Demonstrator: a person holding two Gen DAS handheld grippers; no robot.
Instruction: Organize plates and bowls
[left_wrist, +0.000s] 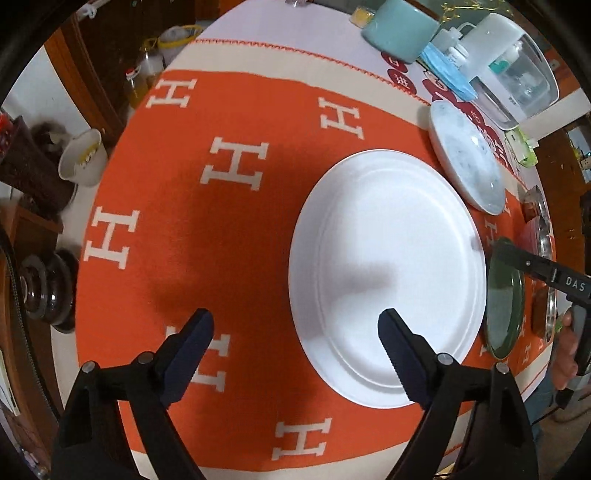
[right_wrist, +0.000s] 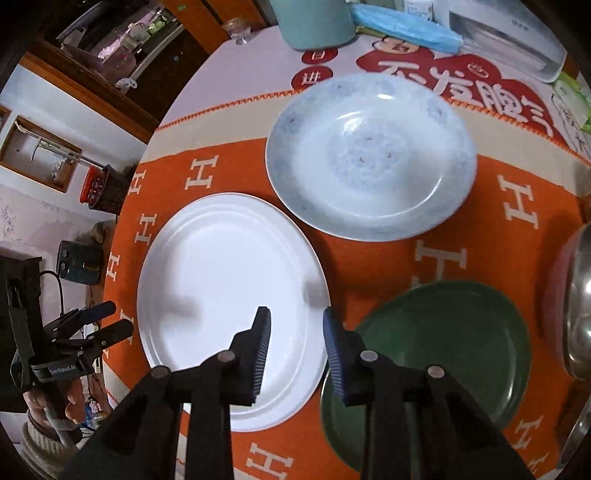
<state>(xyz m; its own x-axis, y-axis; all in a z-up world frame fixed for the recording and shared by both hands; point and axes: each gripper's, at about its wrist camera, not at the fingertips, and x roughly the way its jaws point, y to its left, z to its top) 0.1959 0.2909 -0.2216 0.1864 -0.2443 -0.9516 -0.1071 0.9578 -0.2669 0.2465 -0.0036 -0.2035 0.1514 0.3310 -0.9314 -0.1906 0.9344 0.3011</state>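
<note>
Right gripper (right_wrist: 295, 325): jaws narrowly apart, astride the white plate's (right_wrist: 229, 295) right rim, clamping nothing yet.
Left gripper (left_wrist: 295, 328): jaws wide, bracketing the plate's left rim.
Green plate (right_wrist: 443, 350): just right of the white plate.
Patterned plate (right_wrist: 369, 155): behind it.

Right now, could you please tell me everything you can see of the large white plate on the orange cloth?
The white plate is round, glossy and looks ceramic, with a broad raised rim around a flat, empty centre. It lies flat and face up on the orange cloth. The pale blue patterned plate sits just beyond it, the green plate beside it; whether they touch is unclear. The right gripper straddles its near edge without gripping; the left gripper hovers open over the opposite edge.
</note>
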